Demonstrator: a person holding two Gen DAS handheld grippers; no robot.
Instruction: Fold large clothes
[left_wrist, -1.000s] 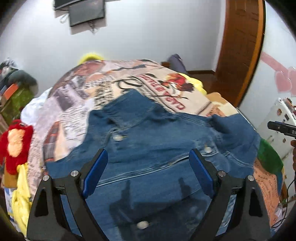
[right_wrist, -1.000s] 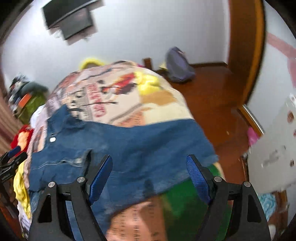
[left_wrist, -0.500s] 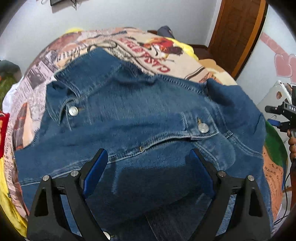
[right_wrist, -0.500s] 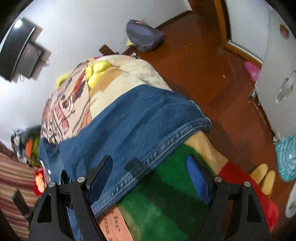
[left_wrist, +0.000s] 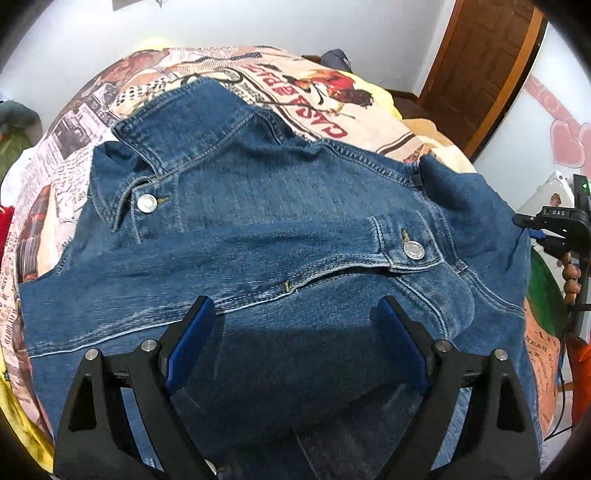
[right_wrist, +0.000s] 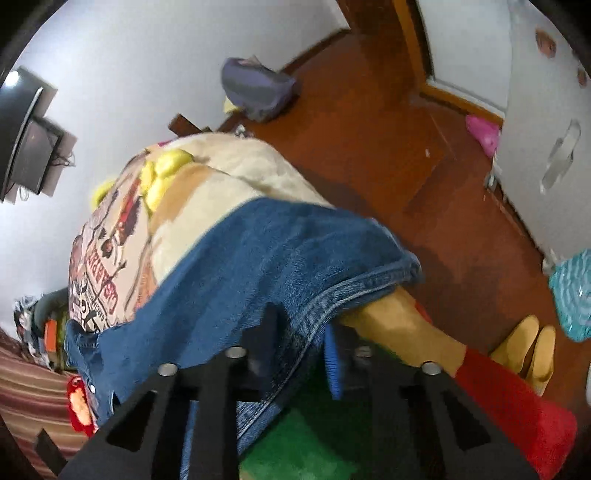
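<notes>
A blue denim jacket (left_wrist: 280, 236) lies spread, front side up, on a bed covered with a printed blanket (left_wrist: 310, 92); the collar (left_wrist: 184, 122) points to the far wall, and two metal buttons (left_wrist: 147, 203) shine on the chest, one at the neck and one on the pocket flap (left_wrist: 410, 243). The left hand-held gripper (left_wrist: 295, 332) hangs over the lower part of the jacket with its blue pads wide apart; nothing is between them, and they seem not to touch the cloth, though from this angle I cannot be fully sure. At the right edge of the left wrist view a person's fingers (left_wrist: 570, 280) hold the black body of the other tool, just beside the end of the sleeve (left_wrist: 476, 229).

From the right wrist view, the right hand-held gripper (right_wrist: 299, 350) is at the edge of the bed, where the sleeve of the jacket hangs over the side; its jaws are closing, and the stitched cuff hem (right_wrist: 351, 295) of the sleeve runs between the pads, so the denim is pinched there; the picture is a little blurred at this place. Under the sleeve the blanket shows green (right_wrist: 306, 439) and red (right_wrist: 517, 406) parts; beyond it is a brown wooden floor (right_wrist: 369, 122), with a grey backpack (right_wrist: 258, 92) near the white wall, a pair of yellow slippers (right_wrist: 528, 350) near the bed, and a pink thing (right_wrist: 484, 133) by the door frame.
</notes>
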